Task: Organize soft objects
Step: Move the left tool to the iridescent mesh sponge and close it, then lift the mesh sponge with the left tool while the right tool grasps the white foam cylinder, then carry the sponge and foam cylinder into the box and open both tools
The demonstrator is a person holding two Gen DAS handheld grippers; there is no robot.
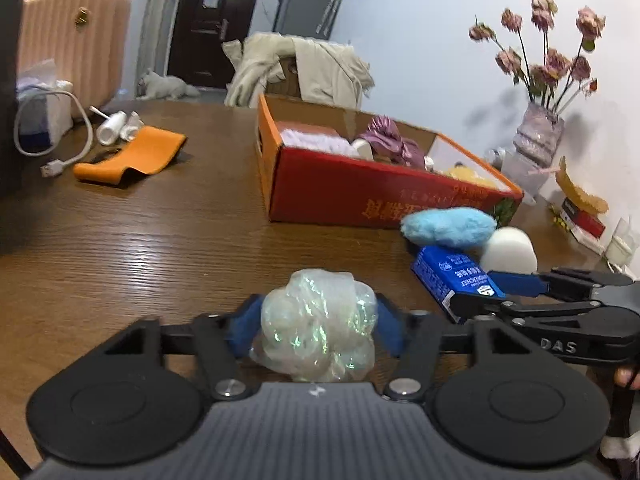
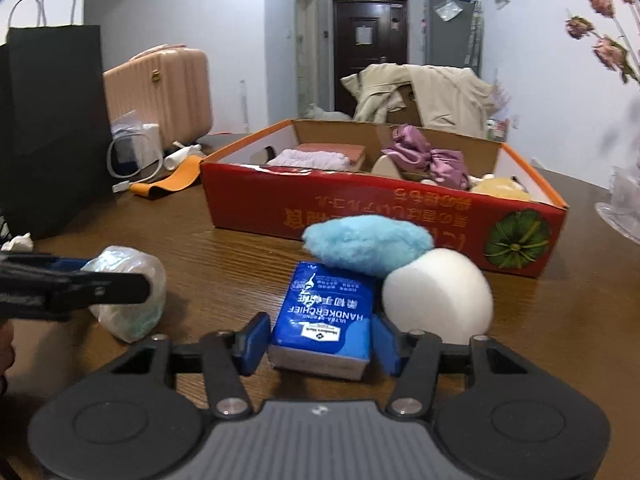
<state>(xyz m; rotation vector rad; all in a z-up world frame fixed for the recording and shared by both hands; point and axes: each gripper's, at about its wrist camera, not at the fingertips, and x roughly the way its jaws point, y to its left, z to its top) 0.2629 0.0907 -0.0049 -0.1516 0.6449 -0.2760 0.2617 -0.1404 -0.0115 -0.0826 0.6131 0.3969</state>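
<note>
Reading "HANDKERCHIEF": blue tissue pack (image 2: 326,322)

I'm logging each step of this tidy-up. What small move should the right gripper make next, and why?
Probably close the right gripper: its pads straddle the blue handkerchief pack with small gaps either side, so no grip shows yet. The red box waits just beyond.

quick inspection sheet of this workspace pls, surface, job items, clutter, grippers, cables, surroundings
surface: brown wooden table, glossy.
job's things: iridescent plastic bundle; blue handkerchief pack; blue fluffy pad, white sponge, all outside the red cardboard box, which holds purple satin cloth.
clutter: orange pouch, black paper bag.
grippers: left gripper closed on the bundle; right gripper astride the pack, gaps visible.
cables: white USB cable.
surroundings: pink suitcase, dried roses in a vase, dark door.
</note>
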